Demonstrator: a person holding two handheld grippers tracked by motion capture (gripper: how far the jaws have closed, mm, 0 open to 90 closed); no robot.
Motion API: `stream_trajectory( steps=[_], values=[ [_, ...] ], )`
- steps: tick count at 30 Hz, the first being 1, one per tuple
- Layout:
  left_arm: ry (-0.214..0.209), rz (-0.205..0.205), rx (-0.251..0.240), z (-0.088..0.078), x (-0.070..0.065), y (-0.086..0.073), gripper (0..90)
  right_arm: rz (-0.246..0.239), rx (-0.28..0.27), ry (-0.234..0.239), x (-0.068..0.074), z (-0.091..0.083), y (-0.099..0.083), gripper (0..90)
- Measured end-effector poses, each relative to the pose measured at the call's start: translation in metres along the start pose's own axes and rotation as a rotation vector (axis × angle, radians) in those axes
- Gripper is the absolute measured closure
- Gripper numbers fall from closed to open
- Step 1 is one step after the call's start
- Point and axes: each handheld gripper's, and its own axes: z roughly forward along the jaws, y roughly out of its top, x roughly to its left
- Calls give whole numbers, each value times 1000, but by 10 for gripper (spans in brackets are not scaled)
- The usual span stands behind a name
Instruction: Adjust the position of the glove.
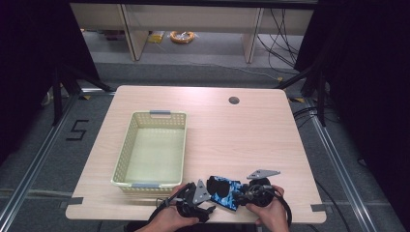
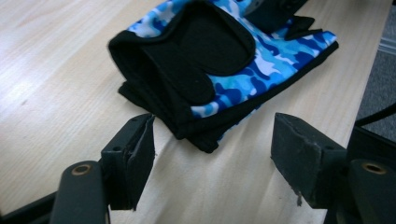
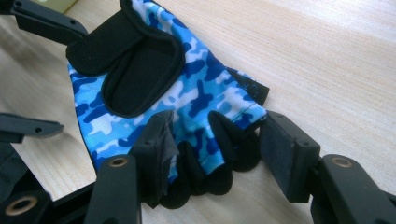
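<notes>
The table (image 1: 212, 121) carries a pale yellow slatted basket (image 1: 126, 145) with grey handles, and everything else sits relative to it. A round cable hole (image 1: 234, 100) lies in the tabletop well to the right of the basket's far end. A blue camouflage fingerless glove (image 1: 226, 191) with a black wrist strap lies flat on the table just right of the basket's near right corner, between the 2 tools. No writing can be read on it.

The left tool (image 1: 205, 200), nearest the basket's near corner, has its jaws spread apart; the glove's black cuff edge lies just ahead of them, untouched. The right tool (image 1: 240, 192), farther from the basket, has its jaws spread around the glove's finger stubs, with 1 pad (image 3: 161, 140) lying against the fabric and the other just beside it.
</notes>
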Motion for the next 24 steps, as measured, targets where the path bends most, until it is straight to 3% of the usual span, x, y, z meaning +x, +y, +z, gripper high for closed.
stream_trajectory(
  steps=[4, 8, 10, 12, 13, 14, 15, 16, 17, 18, 20, 21, 23, 24],
  values=[
    [-11, -8, 4, 4, -1, 1, 320, -14, 7, 2, 0, 0, 1, 473],
    [10, 26, 5, 4, 0, 4, 353, -31, 13, 5, 0, 1, 2, 481],
    [7, 20, 8, 6, -1, 5, 390, -32, 11, 4, 0, 1, 2, 489],
    [23, 53, 6, 6, -3, 6, 439, -32, 22, 11, -1, 1, 3, 508],
    [29, 70, 8, 6, -4, 7, 476, -35, 34, -7, -1, 1, 4, 521],
    [25, 71, 5, 6, -7, 7, 507, -24, -10, -1, -2, 4, 3, 532],
    [31, 106, 17, 5, -8, 8, 548, -31, 16, 8, -2, 1, 3, 545],
    [25, 101, 2, 5, -10, 7, 572, -30, 11, 8, -3, 1, 3, 555],
    [31, 123, 3, 5, -11, 8, 603, -42, 7, 4, -5, 2, 3, 565],
    [30, 133, 9, 5, -11, 8, 629, -20, -7, 0, -4, 3, 3, 579],
    [35, 158, 12, 5, -11, 8, 670, -25, 10, 12, -6, 1, 4, 617],
    [24, 150, -3, 6, -12, 7, 683, -19, 21, 16, -6, 0, 4, 645],
    [29, 175, 7, 4, -9, 7, 714, 1, -10, 29, -8, 3, 3, 690],
    [21, 166, -8, 4, -10, 7, 732, 13, -20, 27, -9, 4, 2, 720]
  ],
)
